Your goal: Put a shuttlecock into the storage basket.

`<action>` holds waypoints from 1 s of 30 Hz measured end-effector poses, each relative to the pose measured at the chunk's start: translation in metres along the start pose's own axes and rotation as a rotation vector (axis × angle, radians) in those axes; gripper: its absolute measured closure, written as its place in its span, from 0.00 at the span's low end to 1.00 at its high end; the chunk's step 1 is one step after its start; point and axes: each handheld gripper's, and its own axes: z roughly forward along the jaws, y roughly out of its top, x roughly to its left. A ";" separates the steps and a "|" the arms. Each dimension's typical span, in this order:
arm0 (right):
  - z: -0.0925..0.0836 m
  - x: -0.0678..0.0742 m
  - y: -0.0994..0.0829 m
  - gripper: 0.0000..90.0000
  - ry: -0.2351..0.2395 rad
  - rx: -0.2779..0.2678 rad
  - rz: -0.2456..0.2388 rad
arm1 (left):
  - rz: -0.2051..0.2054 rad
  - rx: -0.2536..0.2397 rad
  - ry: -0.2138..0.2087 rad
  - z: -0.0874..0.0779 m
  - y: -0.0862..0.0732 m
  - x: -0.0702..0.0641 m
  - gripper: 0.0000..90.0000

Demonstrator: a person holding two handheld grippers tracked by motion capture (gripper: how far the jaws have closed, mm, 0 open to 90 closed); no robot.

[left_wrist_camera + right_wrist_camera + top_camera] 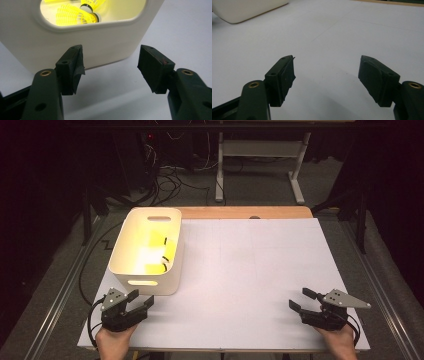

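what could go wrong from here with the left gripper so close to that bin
The left gripper sits open right by the near wall of the white bin; pushing forward could shove or tip it, since it looks light. The yellow shuttlecocks lie deep inside, so reaching through the handle cutout might jam the jaws or crush the feathers. The right gripper, open and far off, likely cannot steady the bin quickly.

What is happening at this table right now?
A person holds a gripper in each hand at the near edge of a white table. Both are open and hold nothing. The left gripper sits just in front of a white bin, facing its handle slot. Yellow shuttlecocks lie inside the bin. The right gripper rests apart from it, over bare table.
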 end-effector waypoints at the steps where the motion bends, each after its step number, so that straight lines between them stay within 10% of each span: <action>1: 0.000 0.000 0.000 0.33 0.000 0.000 0.000 | -0.001 0.000 0.005 0.000 0.000 0.000 0.42; 30: 0.000 0.000 0.000 0.33 0.002 -0.001 0.000 | -0.034 -0.010 0.036 0.006 -0.011 0.008 0.39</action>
